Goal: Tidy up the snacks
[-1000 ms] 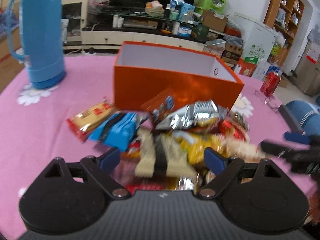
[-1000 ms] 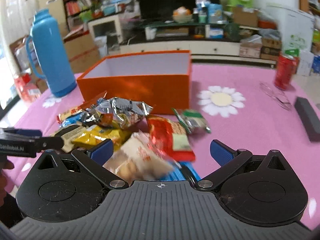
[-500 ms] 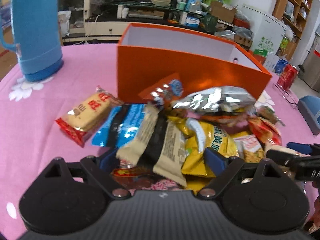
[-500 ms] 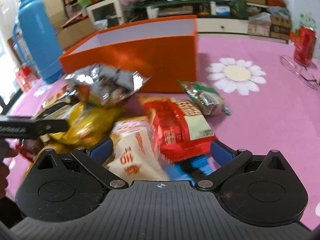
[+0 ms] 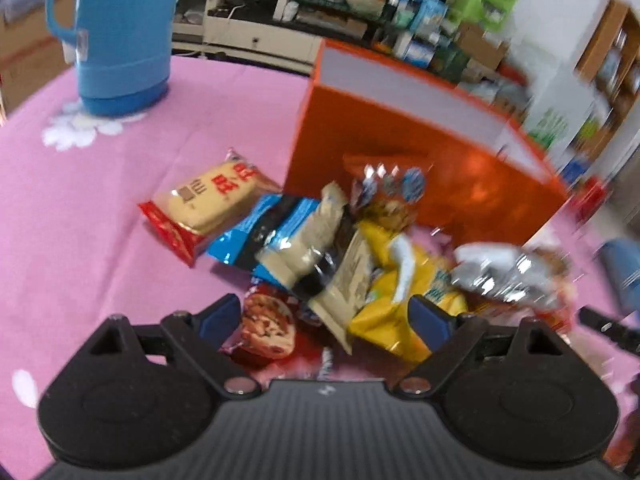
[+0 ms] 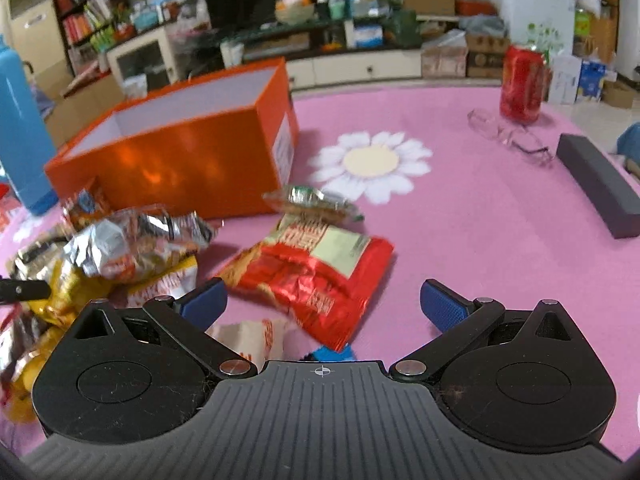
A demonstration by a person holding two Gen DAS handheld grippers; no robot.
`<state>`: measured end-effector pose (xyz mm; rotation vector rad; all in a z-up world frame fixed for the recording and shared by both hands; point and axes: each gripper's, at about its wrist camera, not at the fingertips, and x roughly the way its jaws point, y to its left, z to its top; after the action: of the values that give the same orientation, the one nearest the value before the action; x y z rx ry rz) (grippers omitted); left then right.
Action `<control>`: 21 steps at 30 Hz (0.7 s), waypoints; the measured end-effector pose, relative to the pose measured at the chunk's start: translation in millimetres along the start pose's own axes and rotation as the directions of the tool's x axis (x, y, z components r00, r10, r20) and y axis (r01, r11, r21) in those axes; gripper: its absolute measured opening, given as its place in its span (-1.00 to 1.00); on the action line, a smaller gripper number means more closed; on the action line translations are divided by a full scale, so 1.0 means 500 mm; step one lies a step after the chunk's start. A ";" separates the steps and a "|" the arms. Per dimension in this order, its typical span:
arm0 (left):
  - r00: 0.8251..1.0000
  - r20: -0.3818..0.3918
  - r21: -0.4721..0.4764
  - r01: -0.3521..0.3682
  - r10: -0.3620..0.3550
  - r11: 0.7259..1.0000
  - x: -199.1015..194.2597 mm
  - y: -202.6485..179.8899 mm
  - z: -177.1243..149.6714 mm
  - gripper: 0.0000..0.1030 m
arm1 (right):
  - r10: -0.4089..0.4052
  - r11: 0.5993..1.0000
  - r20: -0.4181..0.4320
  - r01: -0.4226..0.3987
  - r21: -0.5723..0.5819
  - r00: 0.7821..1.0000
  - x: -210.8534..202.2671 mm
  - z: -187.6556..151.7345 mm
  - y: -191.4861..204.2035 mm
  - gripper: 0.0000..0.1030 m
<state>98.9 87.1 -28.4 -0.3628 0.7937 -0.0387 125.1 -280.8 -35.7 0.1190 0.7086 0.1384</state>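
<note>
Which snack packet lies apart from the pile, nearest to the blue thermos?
The beige biscuit packet with red ends. It lies alone on the pink cloth, left of the blue packet, while the others overlap.

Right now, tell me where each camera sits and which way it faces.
Left wrist: rides the left gripper, angled down at the snack pile, with the blue flask beyond; its own open jaws show.
Right wrist: rides the right gripper, angled down at the red packet, with the soda can beyond; its open jaws show.
Shared: both see the orange box, the silver bag and the pink tablecloth.
</note>
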 end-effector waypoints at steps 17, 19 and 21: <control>0.993 0.092 0.045 -0.075 0.070 0.996 -0.104 0.003 -0.021 0.74 | 0.052 0.994 0.130 -0.065 0.093 0.990 -0.086 0.012 -0.039 0.81; 0.998 0.066 0.030 -0.019 0.017 0.999 -0.096 -0.014 -0.016 0.74 | 0.031 0.989 0.098 -0.045 0.143 0.995 -0.103 0.005 -0.071 0.81; 0.998 0.062 0.039 0.025 -0.027 0.999 -0.090 -0.041 -0.015 0.74 | 0.027 0.987 0.068 -0.037 0.159 0.997 -0.119 -0.017 -0.089 0.81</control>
<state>64.1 73.2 5.0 -0.3367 0.7258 -0.0668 78.8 -334.1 -11.0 0.2880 0.6520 0.1077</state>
